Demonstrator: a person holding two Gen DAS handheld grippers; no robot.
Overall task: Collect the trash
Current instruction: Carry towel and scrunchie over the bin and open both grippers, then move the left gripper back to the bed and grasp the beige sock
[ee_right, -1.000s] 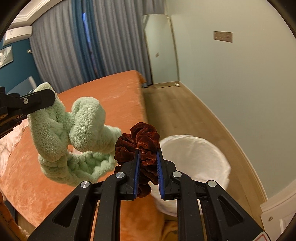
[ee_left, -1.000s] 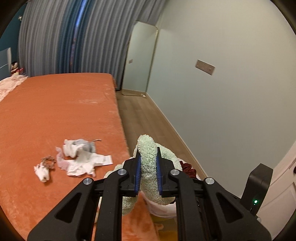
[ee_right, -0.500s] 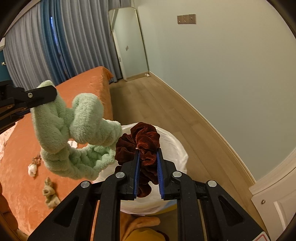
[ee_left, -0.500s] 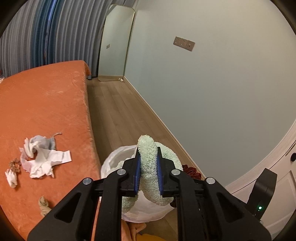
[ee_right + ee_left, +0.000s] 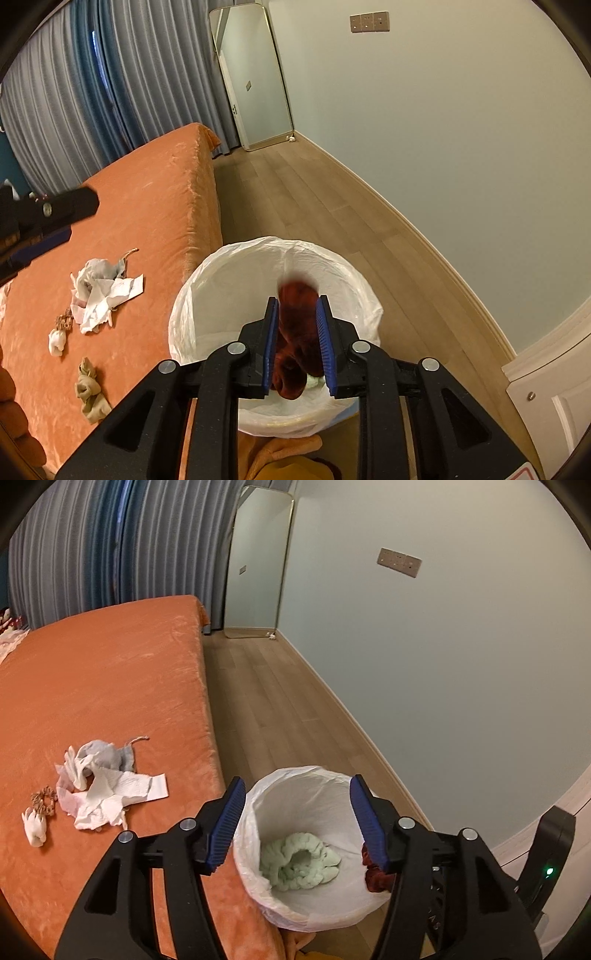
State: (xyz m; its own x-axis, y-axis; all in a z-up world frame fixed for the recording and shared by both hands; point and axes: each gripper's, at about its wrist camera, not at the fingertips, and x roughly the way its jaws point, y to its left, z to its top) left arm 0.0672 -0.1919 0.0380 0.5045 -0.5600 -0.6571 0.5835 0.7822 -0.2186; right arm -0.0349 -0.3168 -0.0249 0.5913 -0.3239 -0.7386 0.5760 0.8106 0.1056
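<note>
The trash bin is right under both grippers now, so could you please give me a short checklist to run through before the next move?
1. Green headband in the trash bin: ok.
2. Left gripper empty, opening: ok.
3. Red scrunchie released from the right gripper: cannot tell; it is opening, scrunchie blurred between the fingers.
4. Scrunchie over the bin: ok.
5. Crumpled tissues on the bed collected: not ok.
</note>
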